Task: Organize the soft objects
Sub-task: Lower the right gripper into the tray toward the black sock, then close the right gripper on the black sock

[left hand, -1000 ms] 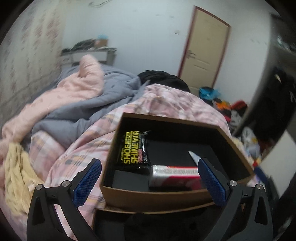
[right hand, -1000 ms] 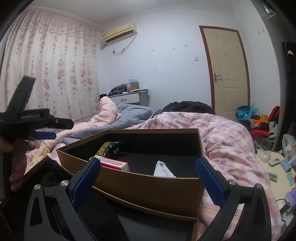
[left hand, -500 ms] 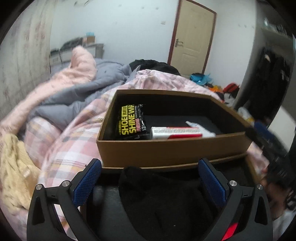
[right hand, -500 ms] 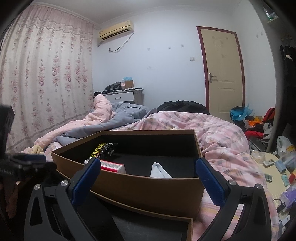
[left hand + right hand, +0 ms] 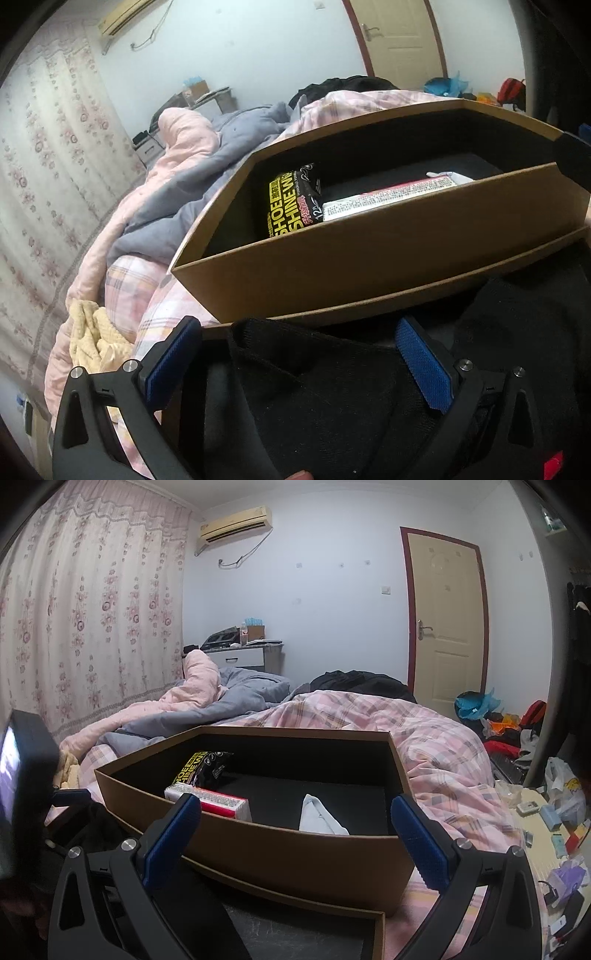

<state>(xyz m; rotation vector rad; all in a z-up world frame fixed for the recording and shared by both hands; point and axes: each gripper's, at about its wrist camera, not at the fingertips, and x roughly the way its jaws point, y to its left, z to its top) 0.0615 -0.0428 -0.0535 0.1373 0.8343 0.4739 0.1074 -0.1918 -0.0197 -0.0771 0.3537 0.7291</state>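
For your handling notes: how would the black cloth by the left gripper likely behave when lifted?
The black cloth lies creased and slumped, so it would probably droop. It looks knitted, likely giving the left gripper good grip.

Both wrist cameras are looking close and low across the open brown cardboard box (image 5: pixel 369 258) (image 5: pixel 295 849) on the bed, the left one tilting, the right one facing the cream door (image 5: pixel 447 627).

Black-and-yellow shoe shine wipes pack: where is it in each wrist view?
Left wrist: black-and-yellow shoe shine wipes pack left of centre, against the brown cardboard box left wall.
Right wrist: pack centre-left, behind the red-and-white carton.
Shared landmark: that carton.
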